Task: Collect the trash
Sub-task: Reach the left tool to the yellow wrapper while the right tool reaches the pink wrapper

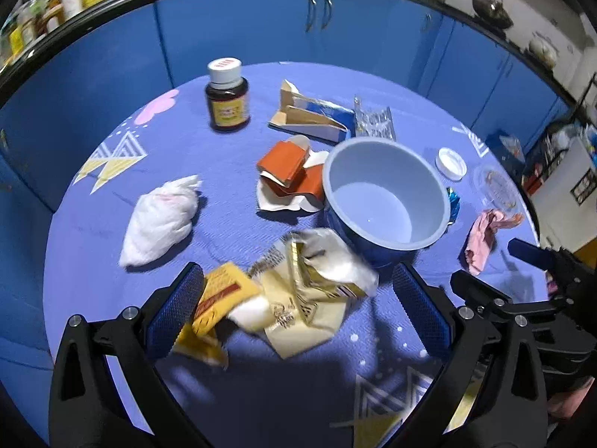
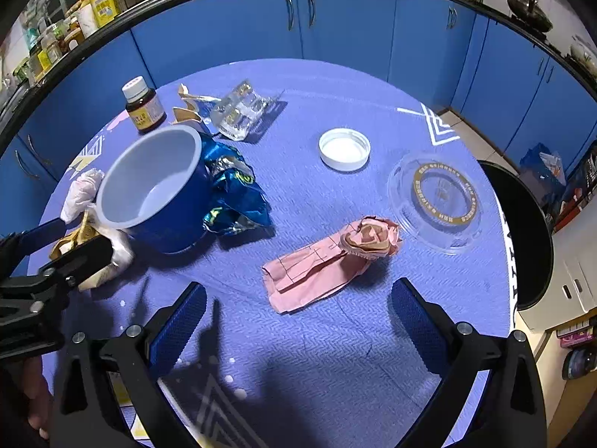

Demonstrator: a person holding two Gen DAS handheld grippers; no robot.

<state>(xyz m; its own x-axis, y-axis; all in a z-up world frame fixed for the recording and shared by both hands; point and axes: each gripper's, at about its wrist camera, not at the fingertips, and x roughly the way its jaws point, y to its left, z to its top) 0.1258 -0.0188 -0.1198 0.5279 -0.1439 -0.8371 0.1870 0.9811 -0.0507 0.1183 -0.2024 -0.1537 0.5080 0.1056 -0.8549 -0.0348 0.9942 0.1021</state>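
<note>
- A round table [image 2: 335, 336] is seen, covered by a blue-violet patterned cloth.
- A blue bucket [image 1: 386, 205] is set upright near the middle.
- A brown bottle [image 1: 227, 97] is stood at the far side.
- Torn cartons [image 1: 298, 164], a white wad [image 1: 160, 220] and gold wrappers [image 1: 298, 298] are scattered around.
- A pink wrapper [image 2: 324, 265], a white cap [image 2: 344, 149], a clear lid [image 2: 436, 201], a blue foil [image 2: 235, 198] and a blister pack [image 2: 242, 112] are laid beside the bucket.

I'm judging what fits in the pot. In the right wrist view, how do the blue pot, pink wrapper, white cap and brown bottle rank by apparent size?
1. blue pot, clearly largest.
2. pink wrapper, though it lies nearer the camera, which inflates it.
3. white cap and brown bottle look about alike; the bottle stands farther away, so I won't rank them.
</note>
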